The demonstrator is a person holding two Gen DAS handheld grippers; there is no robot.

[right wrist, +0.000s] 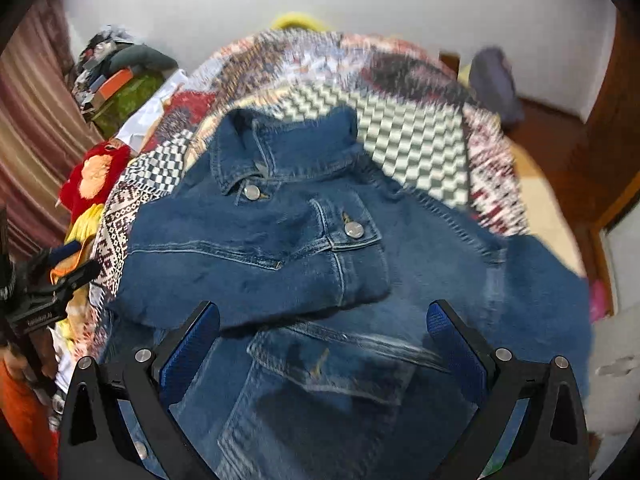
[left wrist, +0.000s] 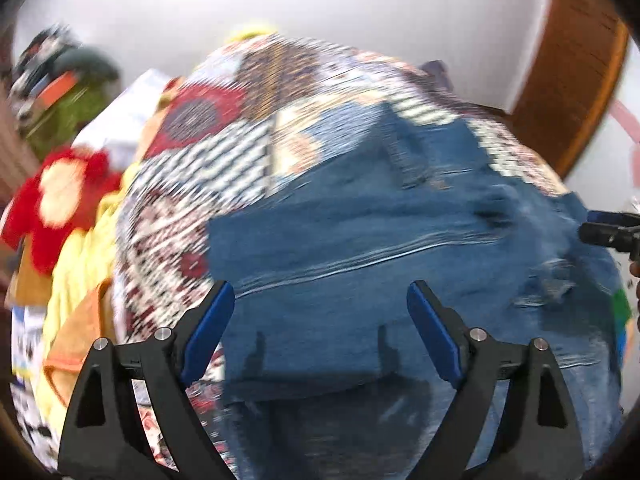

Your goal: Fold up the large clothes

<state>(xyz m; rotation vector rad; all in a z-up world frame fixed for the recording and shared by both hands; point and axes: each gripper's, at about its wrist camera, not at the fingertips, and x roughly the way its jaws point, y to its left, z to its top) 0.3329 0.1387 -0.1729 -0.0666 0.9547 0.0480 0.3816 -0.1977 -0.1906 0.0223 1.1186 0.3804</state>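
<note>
A blue denim jacket point(right wrist: 304, 240) lies spread on a bed with a patchwork bedspread point(right wrist: 416, 136). Its collar points to the far side and one front panel with a buttoned pocket is laid over the middle. My right gripper point(right wrist: 324, 312) hovers open just above the jacket's near part, nothing between its blue pads. In the blurred left wrist view the same jacket point(left wrist: 360, 248) fills the frame below my left gripper point(left wrist: 320, 292), which stands open and holds nothing. Each gripper shows at the edge of the other's view: the right gripper point(left wrist: 608, 232) and the left gripper point(right wrist: 52, 288).
Loose clothes lie heaped along the bed's left side: a red piece point(right wrist: 96, 176), yellow cloth point(left wrist: 80, 264) and orange cloth point(left wrist: 76, 344). A striped curtain point(right wrist: 32, 128) hangs at the left, a wooden door point(left wrist: 572, 60) stands at the right, and a white wall point(right wrist: 360, 4) rises behind.
</note>
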